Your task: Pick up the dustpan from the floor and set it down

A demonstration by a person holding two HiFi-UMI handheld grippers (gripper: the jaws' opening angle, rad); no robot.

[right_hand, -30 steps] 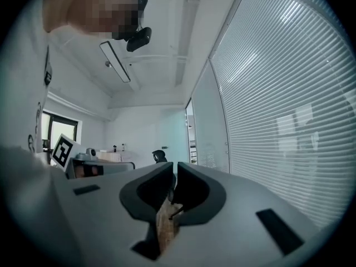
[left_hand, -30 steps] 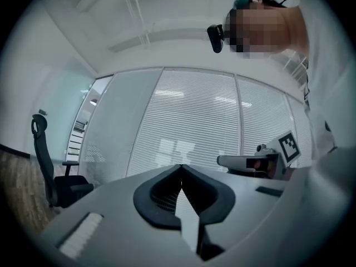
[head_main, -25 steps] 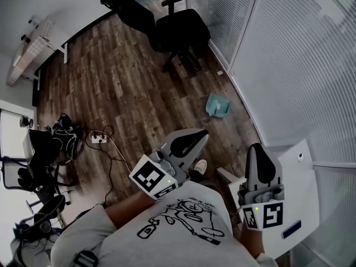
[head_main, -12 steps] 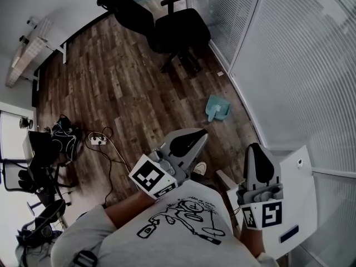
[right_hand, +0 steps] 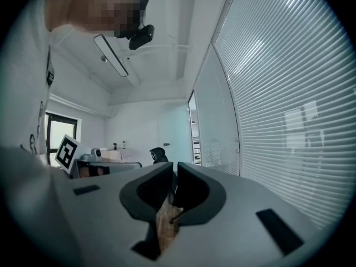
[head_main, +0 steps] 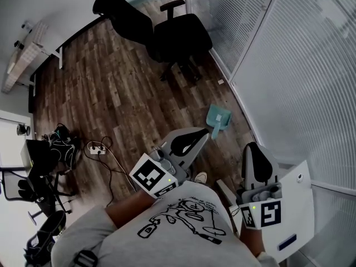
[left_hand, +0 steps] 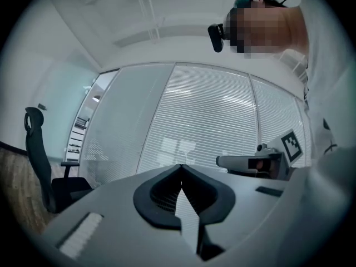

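1. Right, the dustpan (head_main: pixel 218 119) lies flat on the wooden floor (head_main: pixel 111 93), close to the foot of the glass wall with blinds (head_main: pixel 289 65). Nothing is touching it.
2. Up front, the left gripper (head_main: pixel 201 134) is held out level before the person's chest. Its jaws are pressed together tip to tip with nothing between them.
3. Alongside it, the right gripper (head_main: pixel 253 148) points the same way, high above the floor. Its jaws are together too, and empty.
4. Neither gripper view catches the dustpan. Both look out level at the blinds, well over the top of it.
5. So this reads as the approach: the pick-up has not begun, and the whole task lies ahead.
6. Next, I reckon, the person must get down to floor height, tip one gripper towards the dustpan and spread its jaws before anything can be clamped.
7. As for a hold, the narrow end of the dustpan seems to face back towards the person, which would suit a grab at the handle. It is small in the head view, though, so I would not swear to it.
8. Elsewhere, the office chair (head_main: pixel 178 35) stands farther along the wall, well apart. The power strip (head_main: pixel 94 147) with its cables sits off to the left, out of the line to the dustpan.
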